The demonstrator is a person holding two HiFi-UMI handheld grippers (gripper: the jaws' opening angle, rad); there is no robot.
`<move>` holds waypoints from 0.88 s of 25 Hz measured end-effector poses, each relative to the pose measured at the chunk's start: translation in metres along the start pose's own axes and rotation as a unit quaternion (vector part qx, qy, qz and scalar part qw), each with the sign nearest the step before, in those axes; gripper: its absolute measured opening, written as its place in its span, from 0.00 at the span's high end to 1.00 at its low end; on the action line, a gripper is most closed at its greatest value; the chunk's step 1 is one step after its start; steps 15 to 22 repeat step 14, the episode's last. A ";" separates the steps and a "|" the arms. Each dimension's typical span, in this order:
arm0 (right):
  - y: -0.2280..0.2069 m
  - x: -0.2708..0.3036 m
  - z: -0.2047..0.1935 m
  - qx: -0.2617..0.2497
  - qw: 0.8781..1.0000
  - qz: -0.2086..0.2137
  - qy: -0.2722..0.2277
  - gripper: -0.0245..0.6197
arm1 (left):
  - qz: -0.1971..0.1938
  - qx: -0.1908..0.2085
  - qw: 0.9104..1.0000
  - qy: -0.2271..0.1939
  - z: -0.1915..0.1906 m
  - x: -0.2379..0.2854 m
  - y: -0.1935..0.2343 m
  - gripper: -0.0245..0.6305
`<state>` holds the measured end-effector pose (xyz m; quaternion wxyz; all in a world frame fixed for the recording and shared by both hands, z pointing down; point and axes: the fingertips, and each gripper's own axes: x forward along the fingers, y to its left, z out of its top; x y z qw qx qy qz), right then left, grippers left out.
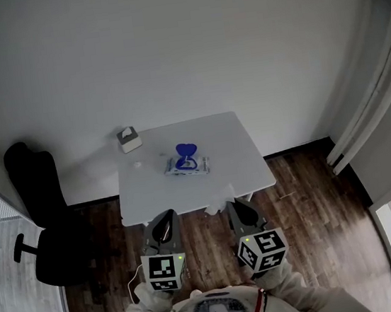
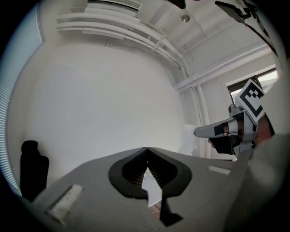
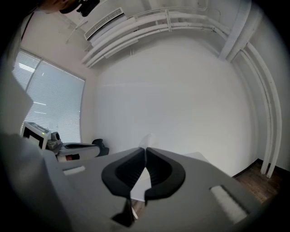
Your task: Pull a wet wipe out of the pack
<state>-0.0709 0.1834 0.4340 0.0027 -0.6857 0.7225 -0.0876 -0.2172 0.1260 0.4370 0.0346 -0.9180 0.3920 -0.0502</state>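
In the head view the wet wipe pack [image 1: 187, 165] lies flat near the middle of the white table [image 1: 234, 175], its blue lid [image 1: 186, 150] flipped up. Both grippers hover over the floor, short of the table's near edge. My left gripper [image 1: 164, 217] is shut with nothing in it, and in the left gripper view its tips [image 2: 146, 149] meet. My right gripper [image 1: 235, 204] is also shut and holds nothing; its tips [image 3: 145, 148] touch in the right gripper view. Each gripper sees the other beside it: the right gripper [image 2: 226, 129] and the left gripper [image 3: 68, 147].
A small grey-white box [image 1: 129, 138] stands on the table's far left corner. A black office chair [image 1: 39, 208] sits left of the table. Dark wood floor [image 1: 309, 208] surrounds the table, with a white wall behind and window framing [image 1: 362, 115] at the right.
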 end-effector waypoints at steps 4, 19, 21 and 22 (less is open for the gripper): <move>-0.007 0.003 0.000 0.001 1.000 0.004 -0.001 0.95 | 0.000 0.005 1.000 -0.004 0.004 0.008 -0.005 0.96; -0.017 0.013 0.004 0.004 1.000 0.006 -0.004 0.95 | 0.003 0.008 1.000 -0.007 0.008 0.023 -0.004 0.96; -0.017 0.013 0.004 0.004 1.000 0.006 -0.004 0.95 | 0.003 0.008 1.000 -0.007 0.008 0.023 -0.004 0.96; -0.017 0.013 0.004 0.004 1.000 0.006 -0.004 0.95 | 0.003 0.008 1.000 -0.007 0.008 0.023 -0.004 0.96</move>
